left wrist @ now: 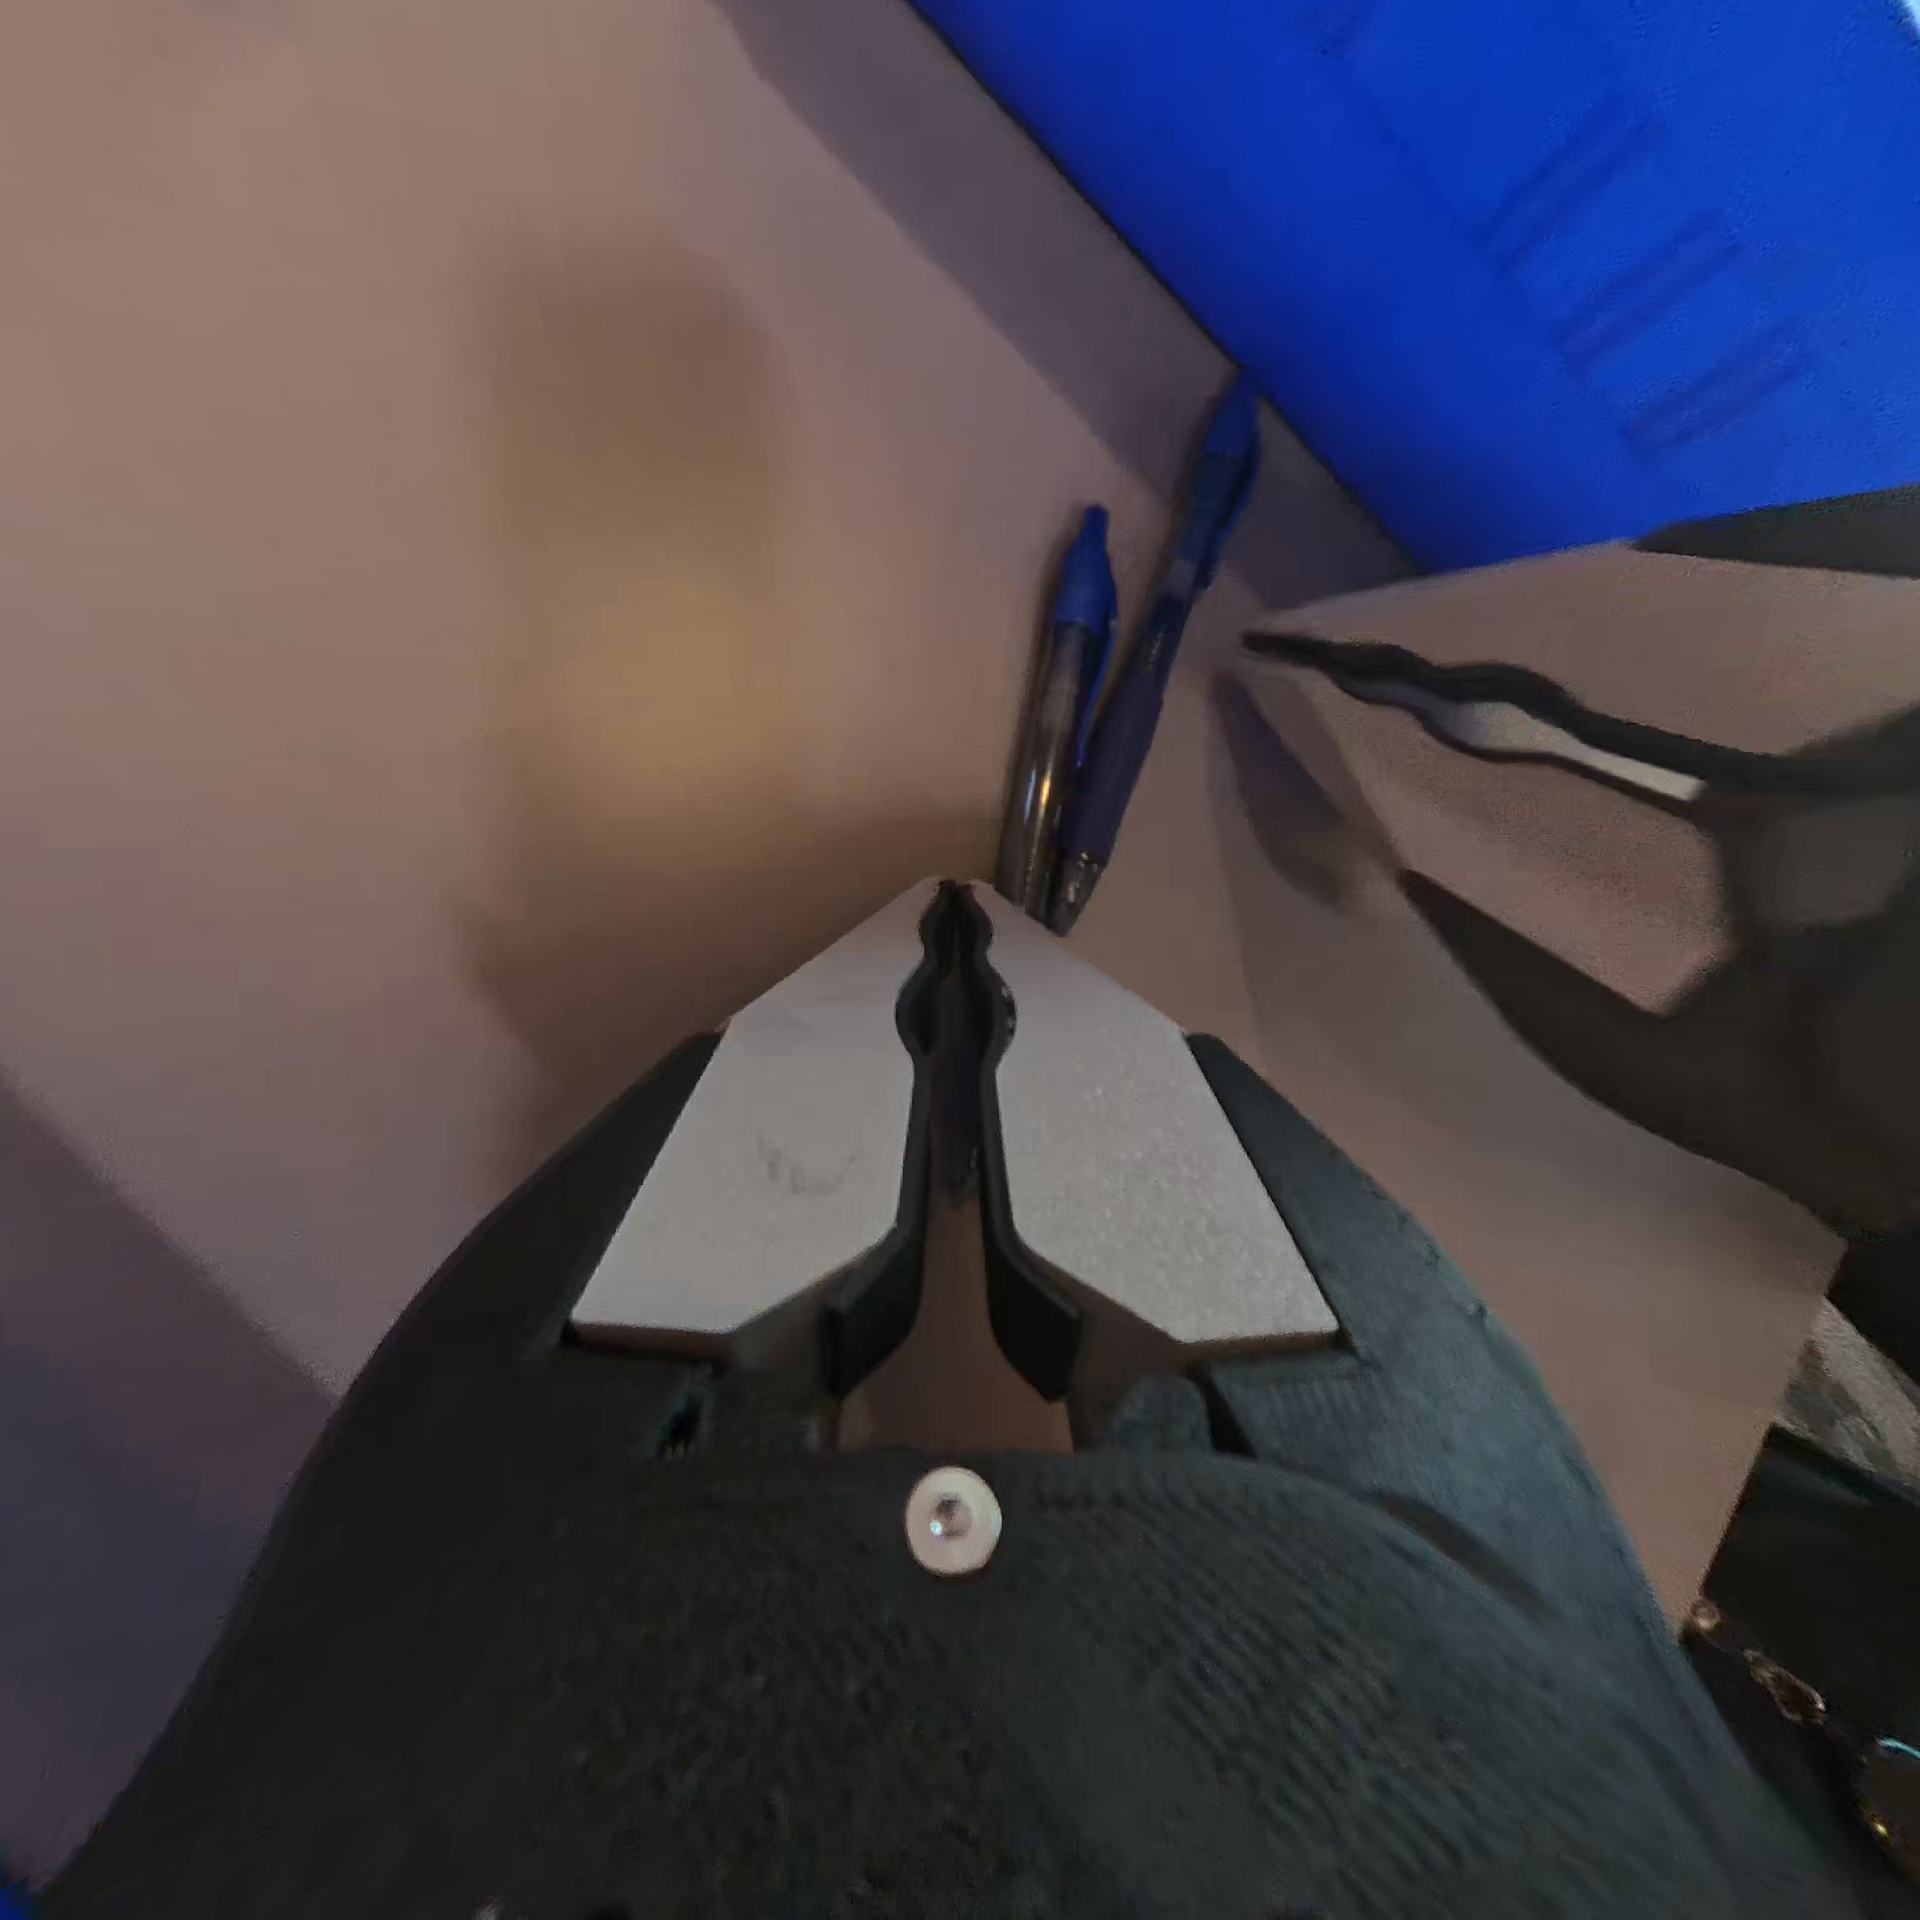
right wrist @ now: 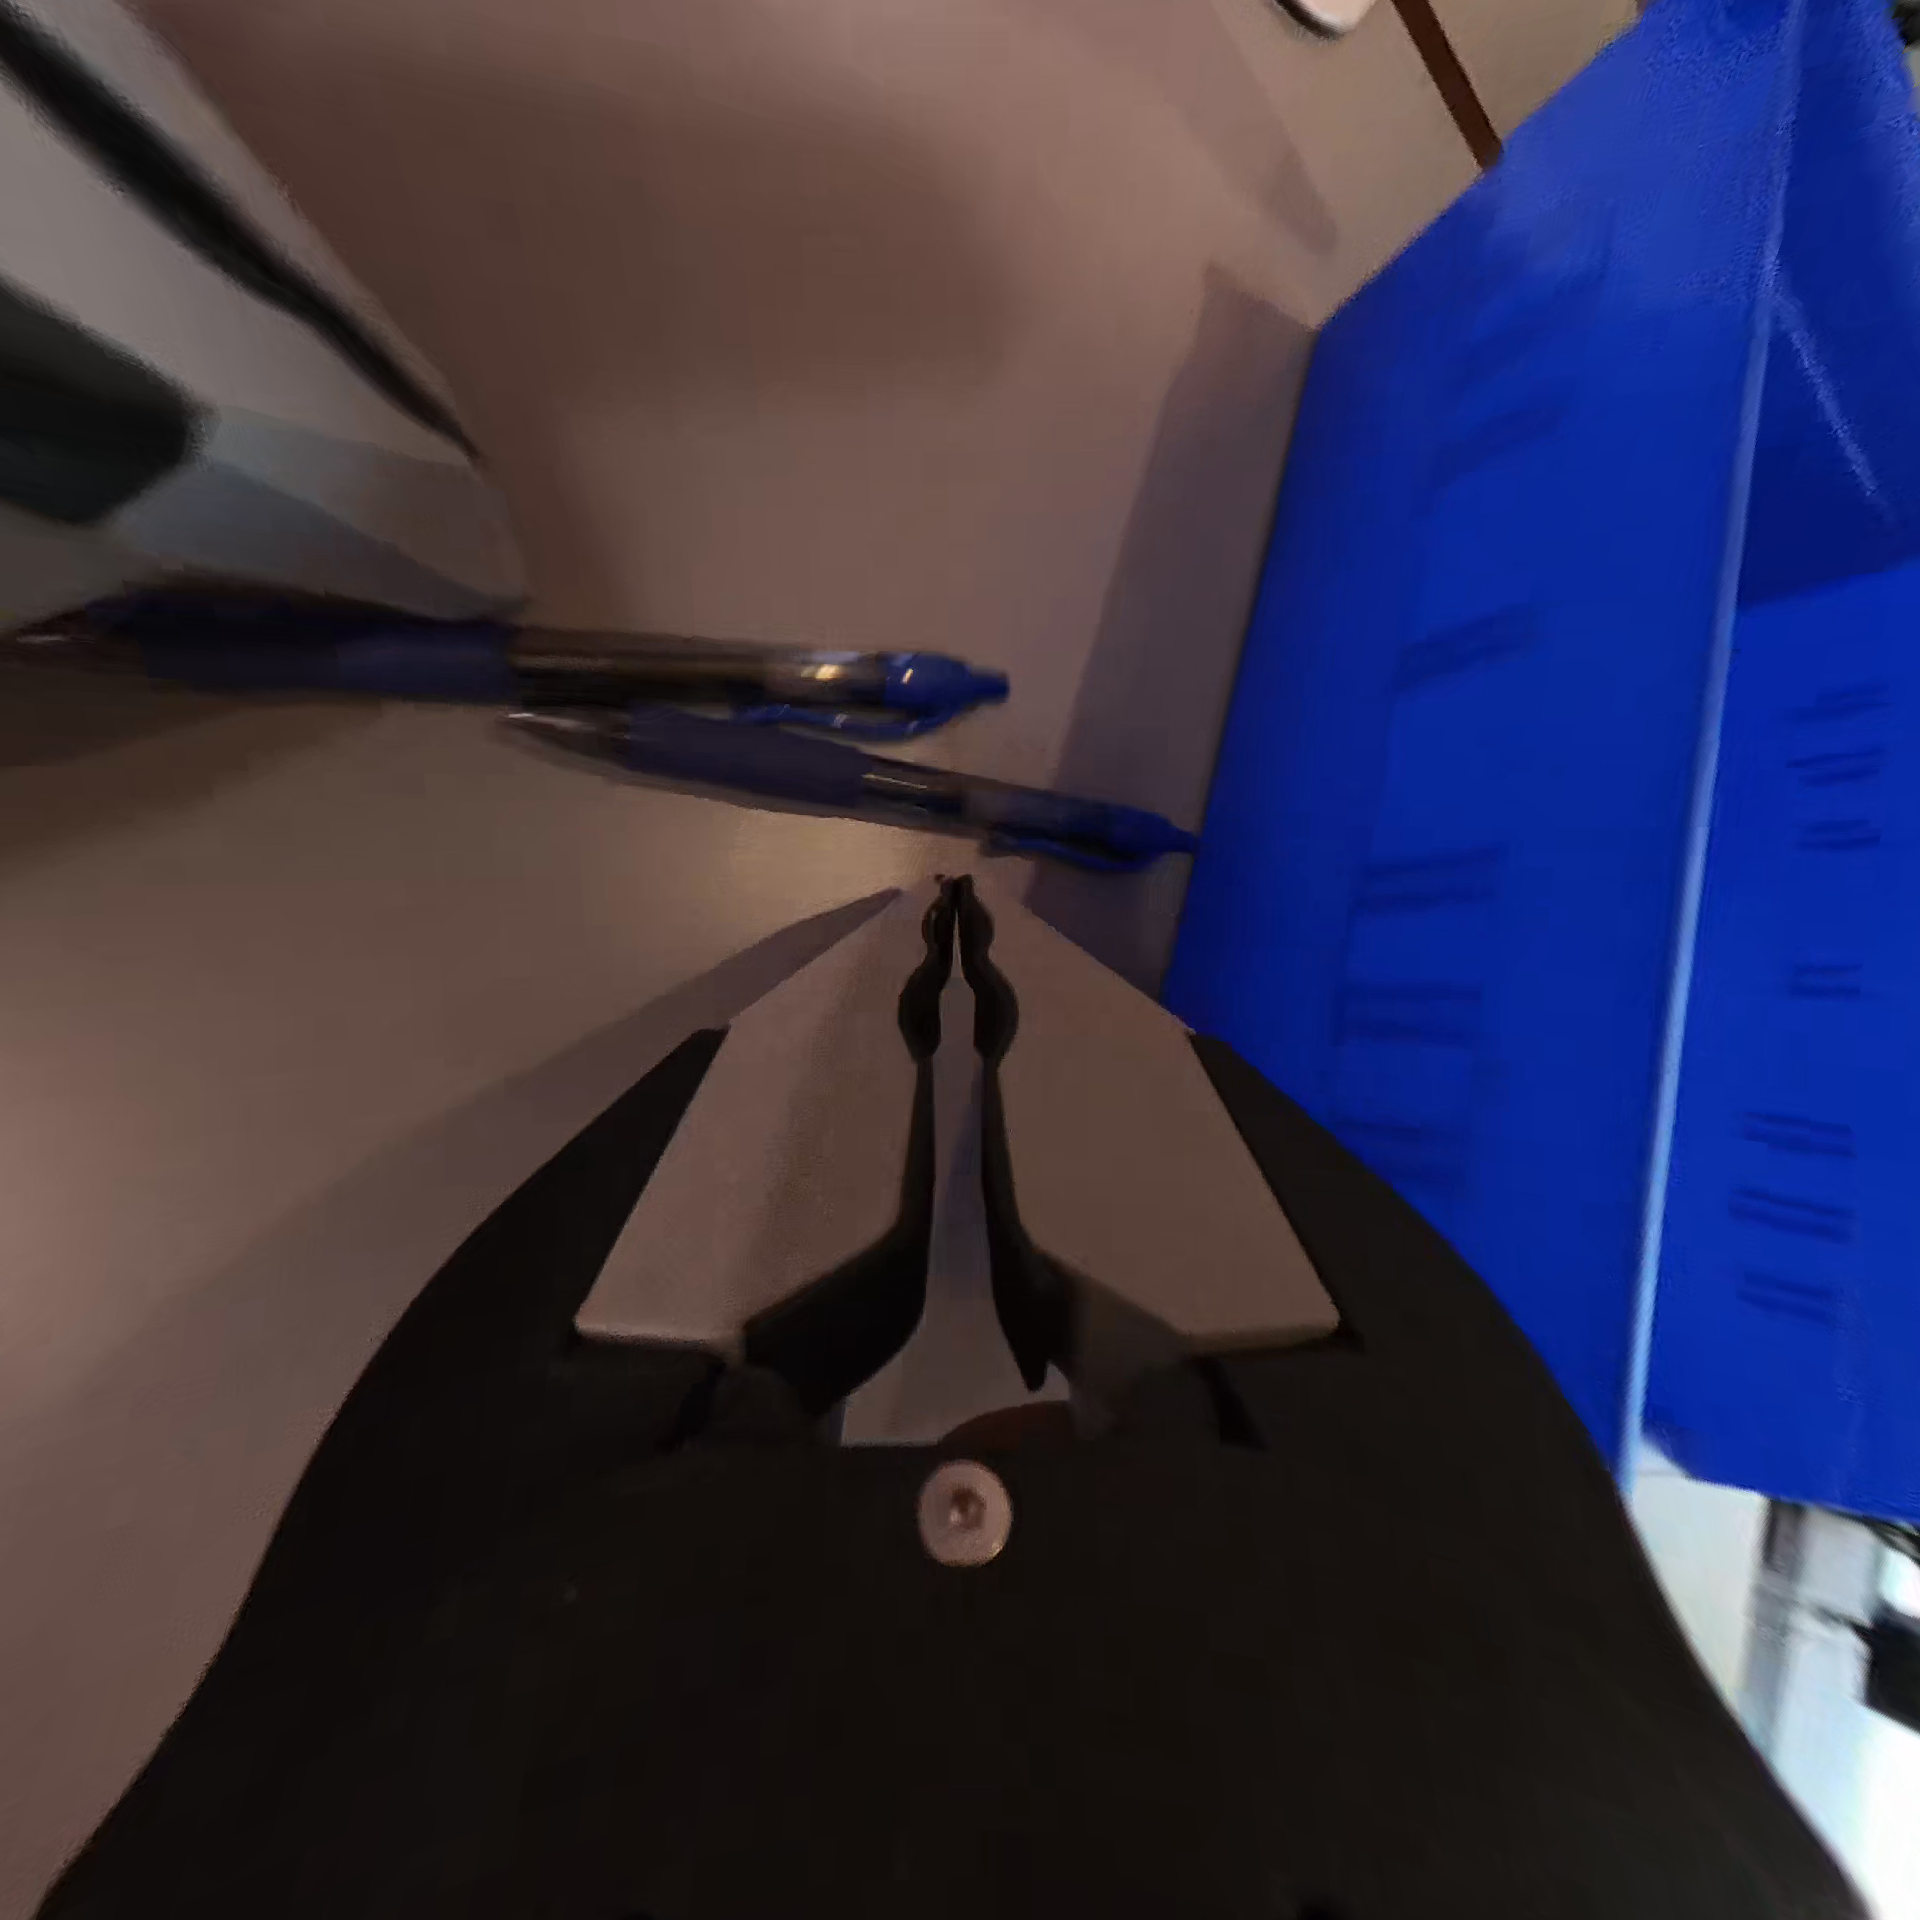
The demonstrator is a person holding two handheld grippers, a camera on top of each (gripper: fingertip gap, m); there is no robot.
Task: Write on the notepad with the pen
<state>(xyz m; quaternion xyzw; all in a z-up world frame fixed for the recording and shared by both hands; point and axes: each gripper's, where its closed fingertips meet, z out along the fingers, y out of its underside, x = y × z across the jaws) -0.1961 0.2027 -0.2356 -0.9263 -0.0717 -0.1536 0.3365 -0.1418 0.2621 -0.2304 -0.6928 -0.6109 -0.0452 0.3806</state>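
Pens lay untouched on the table near a blue box. Both grippers, left and right, were clenched empty; one likely needed to open for a pickup.

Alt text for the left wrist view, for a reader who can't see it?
The left gripper, shut and empty, points at two blue pens lying side by side on a tan table. The right gripper reaches in beside them; a blue box stands behind.

Two close wrist views, sharing pens, blue bin
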